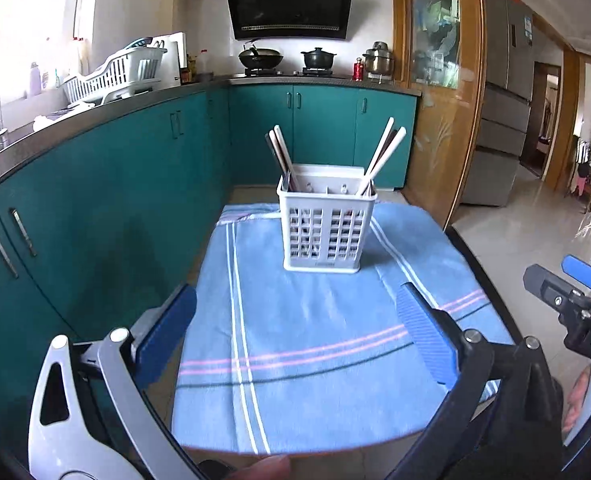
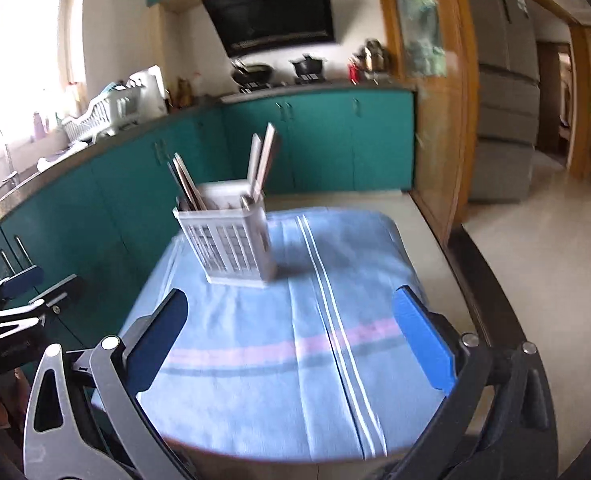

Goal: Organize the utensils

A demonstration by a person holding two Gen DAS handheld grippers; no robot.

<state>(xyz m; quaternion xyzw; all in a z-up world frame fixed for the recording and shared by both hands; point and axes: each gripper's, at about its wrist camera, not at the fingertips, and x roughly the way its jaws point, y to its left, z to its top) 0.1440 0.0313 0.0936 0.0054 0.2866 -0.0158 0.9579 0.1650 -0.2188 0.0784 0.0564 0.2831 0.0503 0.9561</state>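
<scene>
A white slotted utensil holder (image 1: 326, 226) (image 2: 229, 238) stands upright on a blue striped cloth (image 1: 315, 340) (image 2: 287, 344). Several chopsticks lean in it, one bunch at its left end (image 1: 281, 156) (image 2: 185, 182) and another at its right end (image 1: 383, 152) (image 2: 262, 162). My left gripper (image 1: 295, 332) hovers well short of the holder, jaws wide open with nothing between them. My right gripper (image 2: 291, 340) is open too and empty, with the holder ahead of it to the left. The right gripper (image 1: 571, 292) shows at the right edge of the left wrist view, and the left gripper (image 2: 27, 284) at the left edge of the right wrist view.
Teal cabinets (image 1: 107, 184) under a dark counter run along the left and back. A white dish rack (image 1: 115, 74) sits on the counter, pots (image 1: 317, 58) on the stove behind. The small table's dark edge (image 1: 483, 276) drops to a tiled floor (image 1: 535, 220) on the right.
</scene>
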